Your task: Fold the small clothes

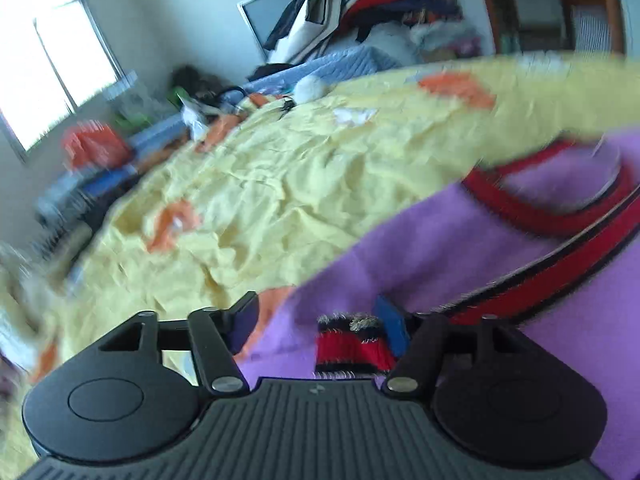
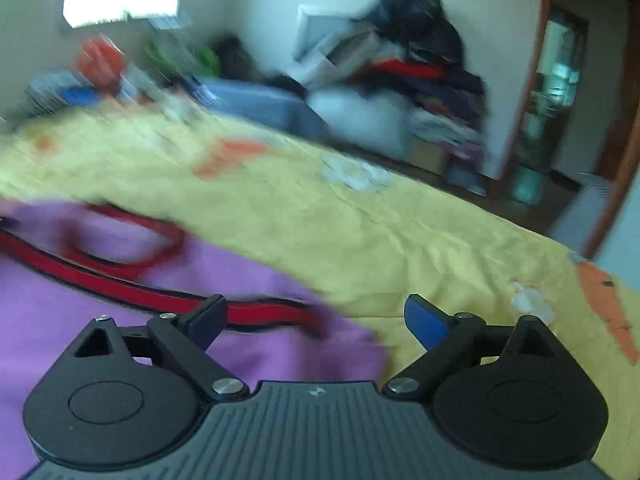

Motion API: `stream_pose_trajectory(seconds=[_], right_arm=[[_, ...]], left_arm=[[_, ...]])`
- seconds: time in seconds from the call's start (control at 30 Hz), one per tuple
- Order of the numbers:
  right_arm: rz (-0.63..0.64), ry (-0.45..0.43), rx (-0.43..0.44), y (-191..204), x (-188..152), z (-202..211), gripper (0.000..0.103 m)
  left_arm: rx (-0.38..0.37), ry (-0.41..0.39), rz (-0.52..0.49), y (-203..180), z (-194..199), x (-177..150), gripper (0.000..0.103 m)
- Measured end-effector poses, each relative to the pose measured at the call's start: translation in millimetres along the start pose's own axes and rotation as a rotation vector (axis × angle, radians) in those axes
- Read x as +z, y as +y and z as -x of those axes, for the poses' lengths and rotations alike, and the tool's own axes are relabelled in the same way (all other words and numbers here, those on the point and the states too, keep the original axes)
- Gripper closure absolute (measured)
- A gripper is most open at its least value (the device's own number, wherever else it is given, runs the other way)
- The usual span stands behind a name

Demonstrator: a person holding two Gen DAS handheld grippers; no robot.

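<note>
Purple knit fills the space right in front of both our grippers: the small purple sweater (image 1: 420, 248) lies spread on the yellow bedsheet (image 1: 248, 184), its red collar (image 1: 560, 208) a loop edged in black and a red band with dark borders running across the fabric. In the left wrist view our left gripper (image 1: 320, 320) has its fingers spread wide, one blue pad over the sheet at the sweater's edge and the other over the purple cloth, with a red-and-black striped cuff (image 1: 352, 344) lying between them; nothing is clamped. In the right wrist view our right gripper (image 2: 316, 320) is likewise wide apart, the left finger above the sweater (image 2: 120, 280) near the end of the red band (image 2: 260, 314), the right finger above bare sheet (image 2: 400, 232), and it holds nothing. Both views are smeared by motion blur, so we cannot tell whether the pads touch the cloth. The sheet is rumpled and printed with orange carrot shapes (image 2: 608, 304) and pale patches. Past the far edge of the bed we see a blue quilted cover (image 1: 340, 62), a tall pile of mixed clothes (image 1: 372, 4) against the wall, a bright window (image 1: 52, 56) on the left, and a wooden door frame (image 2: 536, 80) on the right.
</note>
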State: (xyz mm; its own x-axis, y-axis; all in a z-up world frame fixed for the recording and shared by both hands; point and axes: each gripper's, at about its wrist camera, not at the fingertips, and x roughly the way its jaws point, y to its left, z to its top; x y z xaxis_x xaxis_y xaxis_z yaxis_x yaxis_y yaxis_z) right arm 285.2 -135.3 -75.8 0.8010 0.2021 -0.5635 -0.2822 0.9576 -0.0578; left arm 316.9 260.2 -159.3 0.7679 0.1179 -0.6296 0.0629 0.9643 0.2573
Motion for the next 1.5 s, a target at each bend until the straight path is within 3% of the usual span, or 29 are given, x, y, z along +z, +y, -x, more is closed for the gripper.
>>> stream_pose_trajectory(seconds=[0.07, 0.17, 0.23, 0.3, 0.33, 0.4, 0.43, 0.47, 0.5, 0.57, 0.67, 0.73, 0.77, 0.9, 0.97, 1.0, 1.07, 1.13, 1.2, 1.27, 1.37, 1.43, 1.5], right_arm=[[-0.014, -0.012, 0.123, 18.2, -14.9, 34.4, 0.007], [0.051, 0.048, 0.197, 64.4, -46.6, 54.3, 0.008], [0.035, 0.118, 0.233, 95.0, -62.3, 46.6, 0.008], [0.114, 0.2, 0.167, 128.6, -77.7, 32.2, 0.003], [0.092, 0.181, 0.134, 132.7, -81.6, 37.3, 0.001], [0.058, 0.207, 0.134, 128.9, -88.2, 46.7, 0.001], [0.058, 0.203, 0.137, 127.2, -93.3, 53.7, 0.001], [0.05, 0.196, 0.136, 124.6, -99.2, 62.0, 0.001], [0.05, 0.194, 0.13, 125.9, -104.7, 68.8, 0.001], [0.036, 0.196, 0.123, 126.0, -111.9, 82.8, 0.001], [0.094, 0.225, 0.145, 129.2, -114.9, 92.1, 0.0], [0.097, 0.241, 0.174, 126.8, -109.6, 94.6, 0.0], [0.081, 0.209, 0.156, 121.4, -106.5, 101.0, 0.0], [0.061, 0.053, -0.02, 102.0, -95.7, 109.8, 0.0], [0.022, 0.064, 0.041, 88.5, -92.4, 97.2, 0.0], [0.008, 0.13, 0.06, 83.7, -92.9, 85.5, 0.0], [0.015, 0.229, 0.025, 77.2, -102.9, 68.0, 0.0], [-0.021, 0.214, 0.051, 64.3, -113.5, 78.1, 0.0], [-0.009, 0.254, 0.047, 64.7, -115.3, 88.7, 0.0], [0.024, 0.275, 0.058, 67.5, -106.6, 93.1, 0.0], [-0.022, 0.16, 0.065, 55.8, -79.8, 81.8, 0.0], [-0.04, 0.099, 0.043, 56.0, -60.3, 62.0, 0.0], [-0.045, 0.107, -0.001, 58.7, -38.0, 26.9, 0.0]], left_arm=[[-0.169, -0.01, 0.092, 11.1, 31.8, -6.6, 0.04], [-0.434, 0.002, 0.187, 9.3, 66.1, -26.9, 0.035], [-0.502, 0.034, 0.178, -8.3, 70.0, -37.8, 0.035], [-0.428, 0.085, 0.118, -29.2, 57.3, -41.9, 0.035], [-0.365, 0.112, 0.096, -35.9, 46.6, -44.0, 0.035], [-0.304, 0.079, 0.049, -40.5, 37.9, -44.3, 0.029], [-0.248, 0.058, 0.002, -44.6, 36.5, -43.1, 0.023], [-0.195, 0.049, -0.009, -45.0, 31.1, -42.7, 0.008], [-0.19, 0.051, 0.017, -39.5, 21.3, -43.6, 0.0], [-0.238, 0.063, 0.098, -21.1, 8.2, -45.4, 0.0], [-0.199, 0.085, 0.117, -12.2, 9.2, -37.5, 0.0], [-0.215, 0.111, 0.207, -1.5, 17.8, -33.2, 0.016], [-0.246, 0.104, 0.251, 5.6, 30.8, -35.7, 0.024], [-0.396, 0.046, 0.307, 12.4, 89.1, -63.2, 0.013], [-0.445, 0.072, 0.273, 1.6, 103.8, -81.8, 0.012], [-0.44, 0.089, 0.25, -5.3, 107.3, -91.3, 0.013], [-0.383, 0.143, 0.191, -15.9, 103.1, -109.2, 0.016], [-0.342, 0.11, 0.147, -18.2, 104.3, -126.3, 0.015], [-0.301, 0.119, 0.092, -20.2, 113.2, -132.3, 0.014], [-0.324, 0.132, 0.13, -10.8, 118.8, -129.2, 0.015], [-0.342, 0.057, 0.209, 8.3, 114.8, -103.3, 0.009], [-0.36, 0.039, 0.24, 12.7, 93.8, -76.9, 0.008], [-0.371, 0.057, 0.282, 11.3, 62.7, -51.0, 0.009]])
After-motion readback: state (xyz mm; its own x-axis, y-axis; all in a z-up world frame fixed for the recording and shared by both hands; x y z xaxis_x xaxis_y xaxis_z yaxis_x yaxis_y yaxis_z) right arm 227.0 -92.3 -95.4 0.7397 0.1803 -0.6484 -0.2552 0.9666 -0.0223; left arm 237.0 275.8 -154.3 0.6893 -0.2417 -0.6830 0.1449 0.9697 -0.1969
